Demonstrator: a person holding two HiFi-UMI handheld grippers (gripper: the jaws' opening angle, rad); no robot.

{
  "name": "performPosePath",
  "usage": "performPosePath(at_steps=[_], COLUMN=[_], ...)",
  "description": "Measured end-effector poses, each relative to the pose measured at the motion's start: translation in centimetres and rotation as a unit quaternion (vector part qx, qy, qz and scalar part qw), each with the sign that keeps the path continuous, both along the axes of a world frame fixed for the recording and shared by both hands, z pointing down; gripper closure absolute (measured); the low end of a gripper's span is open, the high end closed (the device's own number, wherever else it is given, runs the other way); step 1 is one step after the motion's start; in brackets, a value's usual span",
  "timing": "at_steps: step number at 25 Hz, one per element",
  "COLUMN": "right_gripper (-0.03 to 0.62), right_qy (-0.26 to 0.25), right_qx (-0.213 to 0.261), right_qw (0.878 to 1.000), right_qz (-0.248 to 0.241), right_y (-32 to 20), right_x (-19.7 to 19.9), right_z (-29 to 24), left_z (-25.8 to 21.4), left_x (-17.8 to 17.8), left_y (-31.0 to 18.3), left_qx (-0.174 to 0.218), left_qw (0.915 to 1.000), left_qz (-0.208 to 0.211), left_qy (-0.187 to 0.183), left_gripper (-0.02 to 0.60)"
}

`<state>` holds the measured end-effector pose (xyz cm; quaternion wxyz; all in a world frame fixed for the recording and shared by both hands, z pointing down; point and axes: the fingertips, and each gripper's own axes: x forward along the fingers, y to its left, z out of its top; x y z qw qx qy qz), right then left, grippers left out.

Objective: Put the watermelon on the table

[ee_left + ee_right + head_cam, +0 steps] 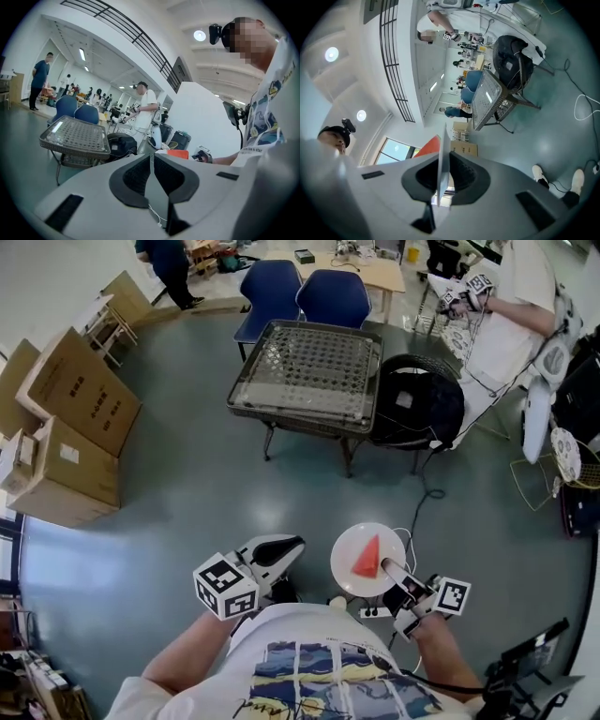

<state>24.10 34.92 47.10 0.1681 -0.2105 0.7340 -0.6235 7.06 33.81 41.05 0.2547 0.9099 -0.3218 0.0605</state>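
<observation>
Right tongs (pixel 386 568): narrow, pinched on the rim of the plate (pixel 349 542).
Left tongs (pixel 287 547): closed together, empty.
Watermelon (pixel 367 559): red wedge riding on the plate, well short of the tabletop (pixel 309 367).
Carry: hold the plate level, or that wedge could slide.
Landing: aim mid-tabletop, lower flat, then release.

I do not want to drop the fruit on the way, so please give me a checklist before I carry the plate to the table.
1. Right claw shut on plate rim: ok.
2. Watermelon lying on plate: ok.
3. Plate held level: cannot tell.
4. Left claw empty: ok.
5. Table top free: ok.
</observation>
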Motion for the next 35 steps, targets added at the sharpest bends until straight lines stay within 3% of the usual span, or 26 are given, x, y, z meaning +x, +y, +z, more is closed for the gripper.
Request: performPosePath(at_steps=[10,17,26,31,35], right_gripper=[0.566,0.566,0.566,0.566,0.566], right_qy=[-0.006,-0.006,-0.004,-0.008,-0.004], right_qx=[0.003,0.006,-0.013,-0.009,-0.01], right_qw=[1.0,1.0,0.999,1.0,1.0], right_qz=[-0.001,0.019,0.03,0.028,0.025], right_y=[-10.2,-16.6,-26.0,-34.6,-42.6], right_x=[-12.6,-18.6,-20.6,-20.8,-19.7], right_z=[-1.6,-1.5,0.4,1.7,3.0], left_z=[-1.5,-1.6,-0.7,0.2,-0.3], left_x=[-12.0,-18.5,-21.2,-21.9,-20.4], left_y=[-7.8,-12.2,-19.3,-25.9,-32.6], left_qx=[0.027,0.032,0.016,0.003,0.005], left_qw=[0.9994,0.9992,0.9998,0.9995,0.9994], left_qz=[0.002,0.014,-0.012,-0.028,-0.025], left_qy=[-0.019,-0.02,-0.003,-0.011,-0.025], left_gripper=[0.555,0.555,0.554,0.555,0.555])
